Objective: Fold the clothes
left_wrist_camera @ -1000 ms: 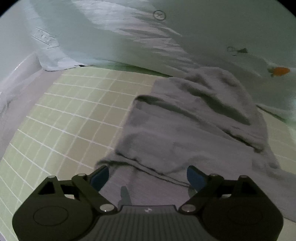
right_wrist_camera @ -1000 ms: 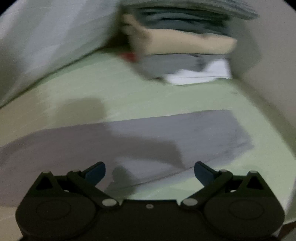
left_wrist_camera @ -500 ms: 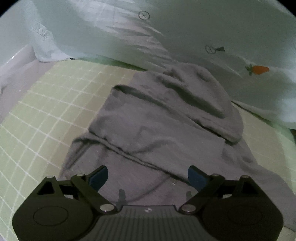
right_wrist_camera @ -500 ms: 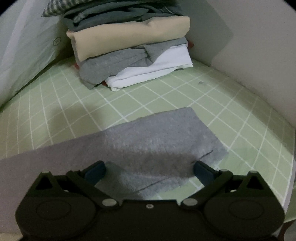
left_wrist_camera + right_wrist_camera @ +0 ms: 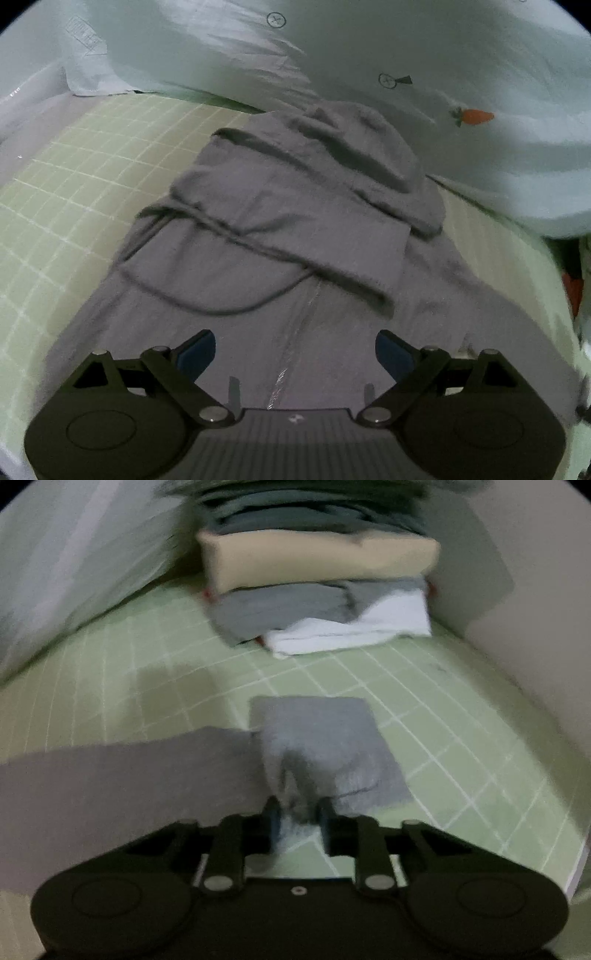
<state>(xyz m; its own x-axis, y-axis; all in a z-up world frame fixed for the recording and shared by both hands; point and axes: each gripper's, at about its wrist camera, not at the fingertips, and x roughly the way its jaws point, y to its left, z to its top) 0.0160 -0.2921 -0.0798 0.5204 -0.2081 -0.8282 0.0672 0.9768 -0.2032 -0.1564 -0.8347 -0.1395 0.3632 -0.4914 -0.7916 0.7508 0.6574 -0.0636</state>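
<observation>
1. Garment (image 5: 280, 229): grey, lying rumpled across the centre of the left wrist view on a green grid mat (image 5: 74, 177); its far end is bunched against pale bedding (image 5: 369, 44) at upper frame.
2. Left gripper (image 5: 295, 350): jaws spread wide, holding nothing, poised over the near, flatter cloth.
3. Right gripper (image 5: 297, 821): jaws drawn nearly together on the garment's narrow end at lower centre – cloth puckers between them. The view is blurred, so grip depth cannot be judged.
4. Stack (image 5: 317, 572) of folded clothes sits at upper centre, apart from the work.
5. Advice: pinch both layers fully, lift low and carry the end over evenly – the left should pin or smooth the wrinkled body first.
</observation>
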